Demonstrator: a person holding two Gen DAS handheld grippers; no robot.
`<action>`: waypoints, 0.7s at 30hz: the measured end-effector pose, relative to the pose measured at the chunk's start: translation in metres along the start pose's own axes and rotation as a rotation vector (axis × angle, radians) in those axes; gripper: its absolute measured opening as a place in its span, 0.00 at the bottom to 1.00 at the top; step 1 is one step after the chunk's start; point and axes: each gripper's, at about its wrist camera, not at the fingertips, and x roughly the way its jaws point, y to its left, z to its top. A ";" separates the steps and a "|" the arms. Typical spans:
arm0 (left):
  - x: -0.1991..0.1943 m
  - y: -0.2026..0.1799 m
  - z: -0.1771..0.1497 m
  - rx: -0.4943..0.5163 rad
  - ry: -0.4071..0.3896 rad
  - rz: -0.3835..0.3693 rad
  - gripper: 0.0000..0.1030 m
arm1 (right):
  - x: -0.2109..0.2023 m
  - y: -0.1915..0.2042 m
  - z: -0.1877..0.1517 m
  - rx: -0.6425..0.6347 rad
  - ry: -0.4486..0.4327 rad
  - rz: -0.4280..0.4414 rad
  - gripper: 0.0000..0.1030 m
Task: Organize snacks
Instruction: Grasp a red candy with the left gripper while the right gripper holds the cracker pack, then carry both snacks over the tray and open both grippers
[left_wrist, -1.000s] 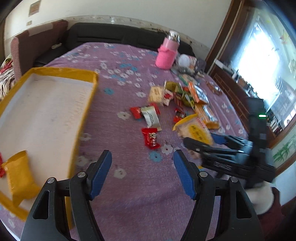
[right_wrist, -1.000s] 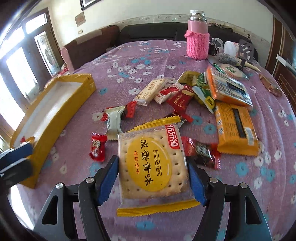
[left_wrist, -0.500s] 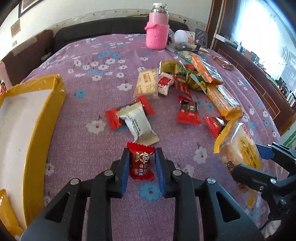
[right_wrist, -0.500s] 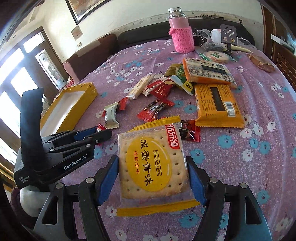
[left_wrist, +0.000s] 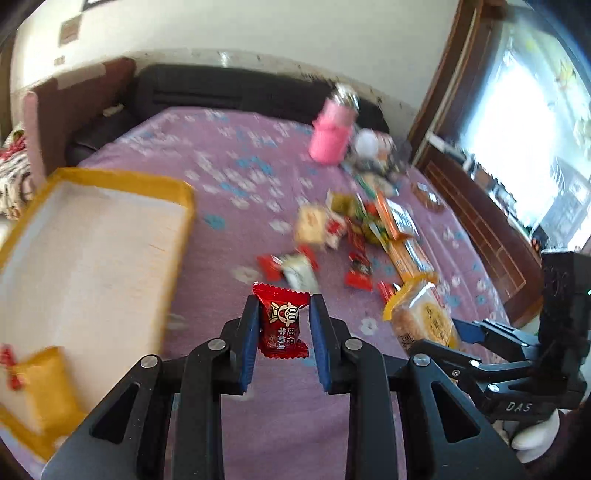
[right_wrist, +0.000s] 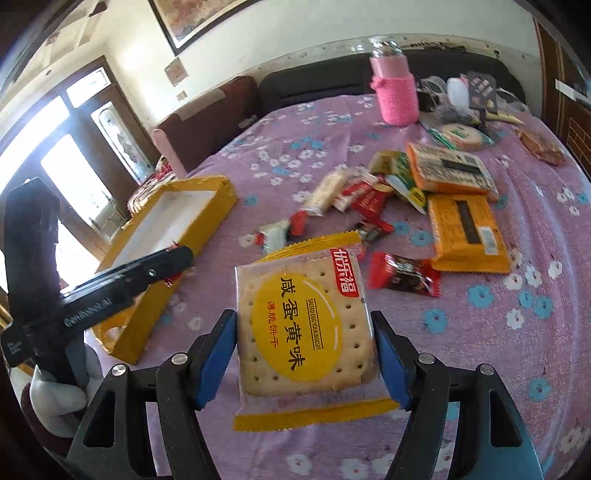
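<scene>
— Since a second ago, the left gripper has closed its jaws on the small red candy and lifted it off the purple floral tablecloth; before, those jaws stood wide apart over the cloth.

— And the right gripper?

— Unchanged: clamped on the salted egg yolk biscuit packet, held above the table, blue pads pressing both edges.

— Where is the yellow box?

— At the left of the left wrist view, open side up, white inside, with a yellow packet lying in its near corner. The candy hangs just right of the box's edge.

— The remaining snacks?

— Scattered mid-table: a red wrapper just past the biscuit packet, two orange packets beyond it, a white-and-red candy nearer the box, others in a heap. A pink knit-covered bottle stands at the far end.

— Any hands?

— A white-gloved hand grips the left gripper's handle.
</scene>
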 end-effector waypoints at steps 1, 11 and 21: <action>-0.010 0.010 0.003 -0.008 -0.017 0.015 0.23 | -0.001 0.010 0.003 -0.013 -0.005 0.015 0.70; -0.053 0.135 0.019 -0.124 -0.061 0.232 0.23 | 0.033 0.134 0.040 -0.148 0.018 0.195 0.69; -0.014 0.213 0.015 -0.256 0.042 0.289 0.24 | 0.138 0.212 0.059 -0.172 0.163 0.210 0.69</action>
